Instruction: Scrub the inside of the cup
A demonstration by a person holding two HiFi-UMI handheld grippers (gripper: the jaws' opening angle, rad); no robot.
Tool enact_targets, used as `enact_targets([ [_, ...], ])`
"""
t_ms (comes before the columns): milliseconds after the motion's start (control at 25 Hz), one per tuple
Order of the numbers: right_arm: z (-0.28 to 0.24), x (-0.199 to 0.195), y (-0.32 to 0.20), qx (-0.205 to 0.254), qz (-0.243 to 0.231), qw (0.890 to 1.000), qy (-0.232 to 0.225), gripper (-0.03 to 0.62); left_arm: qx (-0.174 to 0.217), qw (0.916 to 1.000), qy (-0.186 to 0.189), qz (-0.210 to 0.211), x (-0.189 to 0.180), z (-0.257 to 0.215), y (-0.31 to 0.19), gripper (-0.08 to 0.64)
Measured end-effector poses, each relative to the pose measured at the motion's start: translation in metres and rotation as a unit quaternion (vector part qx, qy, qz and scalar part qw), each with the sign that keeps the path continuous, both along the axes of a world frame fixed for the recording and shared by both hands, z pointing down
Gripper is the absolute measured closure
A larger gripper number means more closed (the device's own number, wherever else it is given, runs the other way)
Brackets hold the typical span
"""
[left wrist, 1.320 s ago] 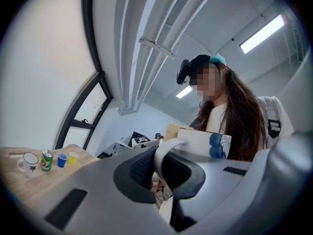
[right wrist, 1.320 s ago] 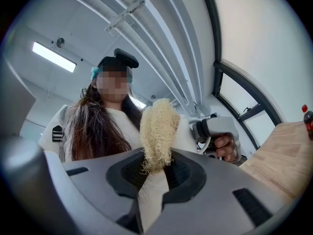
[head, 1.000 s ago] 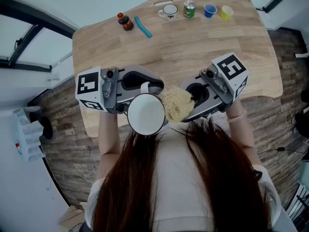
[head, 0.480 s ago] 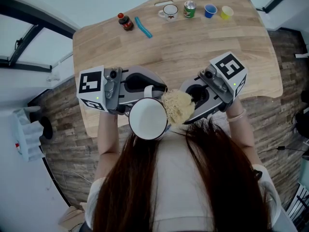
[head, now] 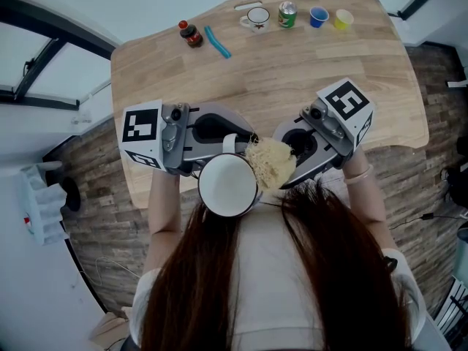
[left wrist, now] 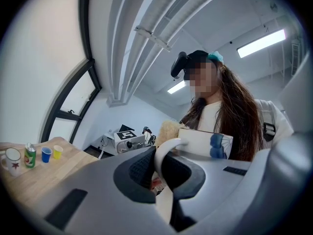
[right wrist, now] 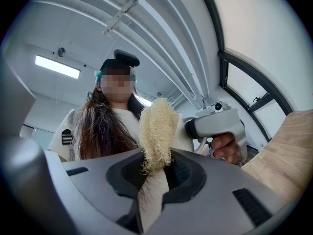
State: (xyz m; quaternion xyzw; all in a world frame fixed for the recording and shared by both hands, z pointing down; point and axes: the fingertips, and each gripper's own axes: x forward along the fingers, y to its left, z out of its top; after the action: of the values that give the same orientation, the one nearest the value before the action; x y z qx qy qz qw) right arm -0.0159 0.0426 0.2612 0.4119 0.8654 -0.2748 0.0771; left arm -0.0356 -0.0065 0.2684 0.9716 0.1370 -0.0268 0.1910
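The left gripper is clamped on the curved white handle of the cup, which it holds up in the air close to the person's chest, short of the table's near edge. The right gripper is closed on a pale, fibrous loofah scrubber. The scrubber sits just beside the cup's rim on its right, outside the mouth. No view shows whether the two touch.

Only the head view looks into the cup: the mouth faces up, and the inside is plain white with nothing in it. Only the left gripper view shows the outside wall of the cup, white with a blue pattern, and the handle wedged between the two jaws of the left gripper. The right gripper view shows the coarse, stringy scrubber standing up from the pinched jaws of the right gripper. Beyond it a hand grips the other gripper's handle.

Further off, the wooden table is bare in the middle. Along its far edge stand a dark bottle with a red cap, a blue stick-shaped tool, a white mug, a green can, a blue cup and a yellow cup. They are too small to tell what they hold.
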Motion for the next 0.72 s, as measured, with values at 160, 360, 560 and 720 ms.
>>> enact_targets([
  [160,0.0,0.0002,0.0,-0.001,-0.001,1.0,-0.002,0.514,-0.001,1.0,0.001,0.005,0.0018,-0.0005,0.0023,0.535],
  [360,0.0053,-0.0036,-0.0074,0.0,0.015,1.0,0.013,0.512,0.003,0.9998,-0.007,0.02,0.0081,0.0003,0.0078,0.535],
  [560,0.0023,-0.0034,-0.0061,-0.009,0.005,1.0,0.008,0.512,-0.002,0.9997,0.002,0.024,0.0098,-0.0027,0.0106,0.535],
  [720,0.0032,-0.0032,-0.0066,-0.01,0.007,1.0,0.011,0.512,-0.002,0.9998,0.004,0.022,0.0097,-0.0007,0.0089,0.535],
])
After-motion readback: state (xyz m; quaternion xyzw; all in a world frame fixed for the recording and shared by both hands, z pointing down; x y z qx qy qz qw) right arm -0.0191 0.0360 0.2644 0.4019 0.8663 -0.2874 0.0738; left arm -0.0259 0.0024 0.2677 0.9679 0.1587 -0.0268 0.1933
